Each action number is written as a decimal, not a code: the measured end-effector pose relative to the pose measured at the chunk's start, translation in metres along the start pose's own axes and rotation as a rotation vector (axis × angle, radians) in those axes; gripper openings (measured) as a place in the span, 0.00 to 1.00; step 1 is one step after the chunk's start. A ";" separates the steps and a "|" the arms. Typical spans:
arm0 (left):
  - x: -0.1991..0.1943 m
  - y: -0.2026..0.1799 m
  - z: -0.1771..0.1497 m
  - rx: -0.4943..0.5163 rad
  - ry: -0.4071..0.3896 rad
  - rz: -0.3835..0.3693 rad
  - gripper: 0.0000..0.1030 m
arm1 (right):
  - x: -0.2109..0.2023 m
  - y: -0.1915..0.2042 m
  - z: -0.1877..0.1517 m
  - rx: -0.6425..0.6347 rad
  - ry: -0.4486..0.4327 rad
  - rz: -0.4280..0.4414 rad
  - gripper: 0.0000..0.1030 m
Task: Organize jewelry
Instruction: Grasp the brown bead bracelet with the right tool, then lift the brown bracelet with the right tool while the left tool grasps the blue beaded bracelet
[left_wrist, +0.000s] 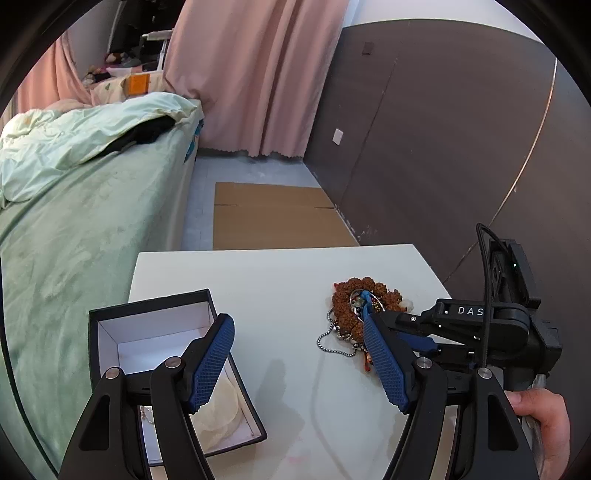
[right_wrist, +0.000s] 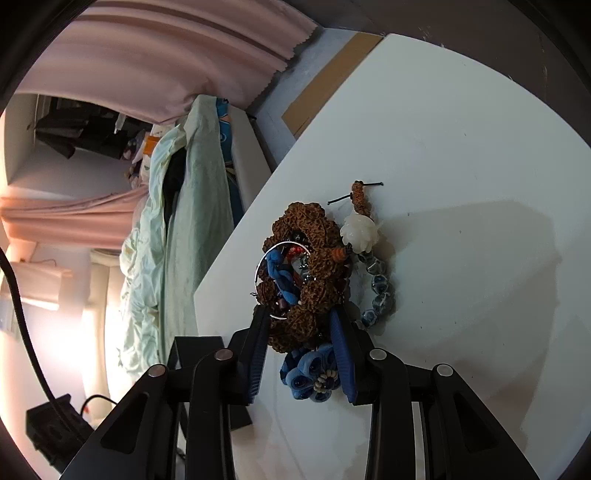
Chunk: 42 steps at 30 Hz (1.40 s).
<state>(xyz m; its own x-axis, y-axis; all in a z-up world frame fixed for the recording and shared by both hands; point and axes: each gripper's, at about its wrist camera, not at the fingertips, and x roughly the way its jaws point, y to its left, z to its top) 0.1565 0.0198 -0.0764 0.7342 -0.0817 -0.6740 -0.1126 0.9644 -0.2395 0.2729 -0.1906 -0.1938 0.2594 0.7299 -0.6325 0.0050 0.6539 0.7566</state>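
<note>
A pile of jewelry lies on the white table (left_wrist: 277, 277). In it are a brown knobbly bead bracelet (right_wrist: 310, 266), a silver hoop (right_wrist: 260, 264), a blue cord (right_wrist: 280, 273), a white flower bead (right_wrist: 358, 229), a blue-grey bead bracelet (right_wrist: 380, 288) and a blue flower piece (right_wrist: 314, 376). A ball chain (left_wrist: 332, 339) trails from its near side. My right gripper (right_wrist: 299, 319) is shut on the brown bracelet, a pad against each side, and the bracelet rests on the table. My left gripper (left_wrist: 297, 319) is open and holds nothing, above the black box (left_wrist: 110, 314).
The box has a white inside and holds a pale round pad (left_wrist: 221, 406). A bed with a green cover (left_wrist: 74, 221) runs along the table's left edge. Flat cardboard (left_wrist: 273, 218) lies on the floor beyond. A hand (left_wrist: 543, 417) holds the right gripper's handle.
</note>
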 end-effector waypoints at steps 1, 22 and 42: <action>-0.001 0.000 0.000 0.001 0.000 0.001 0.71 | -0.002 0.001 -0.001 -0.004 -0.006 -0.002 0.28; -0.001 -0.030 -0.016 0.052 0.019 -0.038 0.70 | -0.090 0.042 -0.017 -0.127 -0.201 0.308 0.20; 0.065 -0.075 -0.032 0.147 0.148 -0.085 0.67 | -0.124 0.014 -0.007 -0.039 -0.296 0.263 0.20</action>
<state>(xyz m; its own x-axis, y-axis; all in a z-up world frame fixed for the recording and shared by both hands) 0.1910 -0.0656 -0.1242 0.6292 -0.1900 -0.7536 0.0525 0.9778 -0.2027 0.2342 -0.2706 -0.1062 0.5138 0.7884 -0.3383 -0.1342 0.4633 0.8760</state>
